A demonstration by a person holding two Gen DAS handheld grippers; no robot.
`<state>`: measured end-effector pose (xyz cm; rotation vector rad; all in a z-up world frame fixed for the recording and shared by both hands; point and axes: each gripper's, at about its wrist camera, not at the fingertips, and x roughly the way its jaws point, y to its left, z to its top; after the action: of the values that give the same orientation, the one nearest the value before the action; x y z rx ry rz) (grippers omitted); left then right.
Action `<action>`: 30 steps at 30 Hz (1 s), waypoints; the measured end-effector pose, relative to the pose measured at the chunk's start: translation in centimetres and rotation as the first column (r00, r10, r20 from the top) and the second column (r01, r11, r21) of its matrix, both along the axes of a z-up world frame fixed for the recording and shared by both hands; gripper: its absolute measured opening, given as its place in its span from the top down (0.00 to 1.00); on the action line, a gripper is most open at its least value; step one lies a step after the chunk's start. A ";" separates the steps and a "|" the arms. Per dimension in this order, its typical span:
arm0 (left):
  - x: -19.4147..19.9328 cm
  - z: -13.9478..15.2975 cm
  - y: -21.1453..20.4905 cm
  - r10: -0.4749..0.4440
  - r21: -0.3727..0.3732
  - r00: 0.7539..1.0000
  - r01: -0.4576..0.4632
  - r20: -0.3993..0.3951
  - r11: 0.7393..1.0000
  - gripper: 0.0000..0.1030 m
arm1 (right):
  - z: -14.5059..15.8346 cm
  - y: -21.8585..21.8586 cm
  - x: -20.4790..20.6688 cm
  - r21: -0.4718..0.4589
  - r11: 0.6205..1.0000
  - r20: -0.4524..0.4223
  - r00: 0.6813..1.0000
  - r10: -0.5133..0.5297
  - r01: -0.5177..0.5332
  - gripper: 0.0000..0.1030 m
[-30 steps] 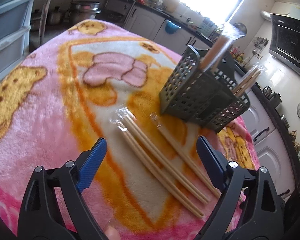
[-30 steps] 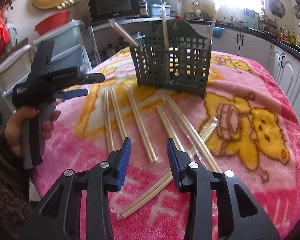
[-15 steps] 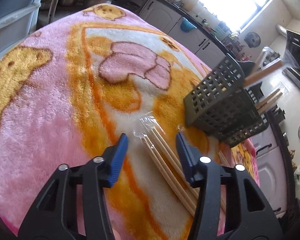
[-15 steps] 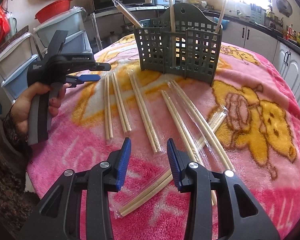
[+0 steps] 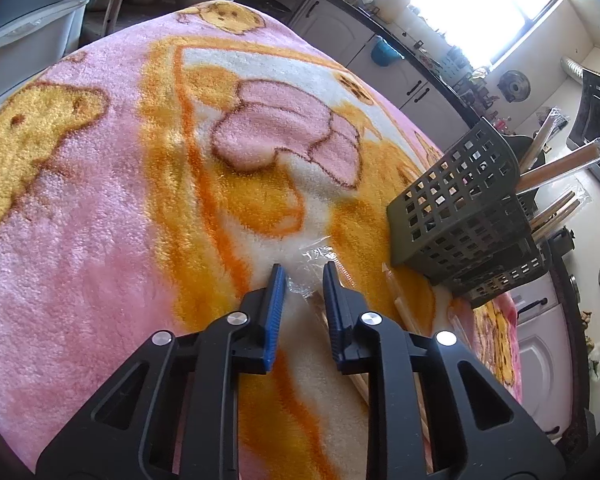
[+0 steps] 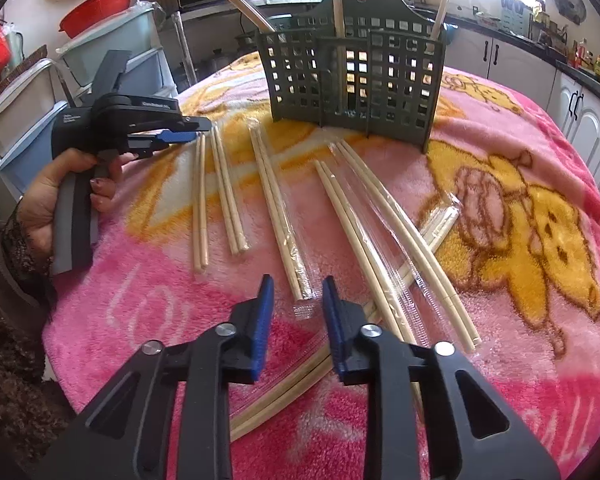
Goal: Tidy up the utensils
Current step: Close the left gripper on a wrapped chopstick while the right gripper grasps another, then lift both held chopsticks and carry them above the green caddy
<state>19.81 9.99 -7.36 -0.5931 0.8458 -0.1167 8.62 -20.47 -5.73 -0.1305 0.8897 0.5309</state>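
1. Done, judging by the scene: the green slotted caddy [image 6: 356, 76] stands upright at the far side of the pink blanket [image 6: 540, 128], and at least 3 wrapped chopstick pairs [image 6: 338, 4] already stick up out of its compartments.
2. Left to do: 7 or so pairs lie loose on the blanket in front of the caddy. 2 bare-looking pairs lie at the left [image 6: 199, 208], a wrapped pair [image 6: 282, 220] lies in the middle, 2 longer pairs lie at the right, and at least 1 more crosses underneath them near the right gripper. The task looks less than half finished.
3. The left gripper [image 5: 302, 276] is closing. In its own view its blue pads straddle the crinkled clear wrapper end [image 5: 308, 280] of the leftmost pair, but whether they press on it yet I cannot tell; no firm grasp shows.
4. The right gripper [image 6: 296, 292] is also closing, low over the near end of the middle wrapped pair. That tip lies between the pads with gaps on both sides, so nothing is grasped yet.
5. Next, each pair must be lifted and stood in a caddy compartment.
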 end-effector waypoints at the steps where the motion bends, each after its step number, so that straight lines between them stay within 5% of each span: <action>1: 0.0 -0.1 0.1 0.001 -0.003 1.000 -0.001 0.000 1.000 0.88 | -0.1 0.0 0.0 -0.002 1.000 0.001 1.000 -0.002 0.002 0.86; 13: -1.2 0.4 0.8 0.010 -0.016 1.000 -0.009 0.027 1.000 0.95 | 1.5 -0.8 -0.7 0.060 0.998 0.042 0.999 0.003 -0.006 0.90; 30: -6.5 10.1 -1.1 -0.051 0.006 0.954 0.052 0.295 0.999 0.96 | 8.0 -0.8 -2.3 0.196 0.979 0.264 0.965 0.005 -0.058 0.96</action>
<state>13.27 8.92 2.71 -0.5391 0.5702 -0.2478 6.33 -21.25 2.29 -0.0283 0.5721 0.6156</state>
